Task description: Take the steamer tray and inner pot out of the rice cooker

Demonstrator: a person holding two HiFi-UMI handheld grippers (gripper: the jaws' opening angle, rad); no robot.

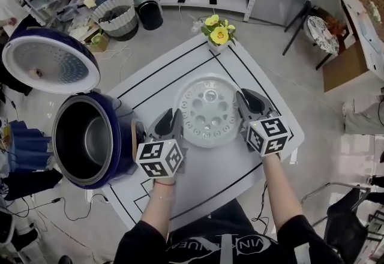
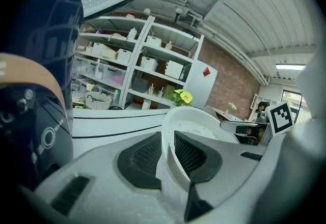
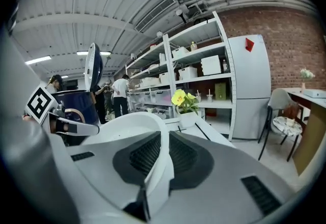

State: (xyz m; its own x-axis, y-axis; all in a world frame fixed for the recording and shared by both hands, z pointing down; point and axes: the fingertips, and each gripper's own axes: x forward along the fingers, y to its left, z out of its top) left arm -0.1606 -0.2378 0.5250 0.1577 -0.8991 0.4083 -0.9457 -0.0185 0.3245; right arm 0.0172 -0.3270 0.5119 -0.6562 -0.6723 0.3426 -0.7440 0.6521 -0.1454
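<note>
You've got the steamer tray (image 1: 210, 111) pinched by its rim, left gripper (image 1: 175, 119) at 9 o'clock, right gripper (image 1: 243, 102) at 3, both jaws clamped narrowly on it. It's mid-table (image 1: 157, 89), with the rice cooker (image 1: 119, 114) and its inner pot (image 1: 84, 140) at 9.
</note>
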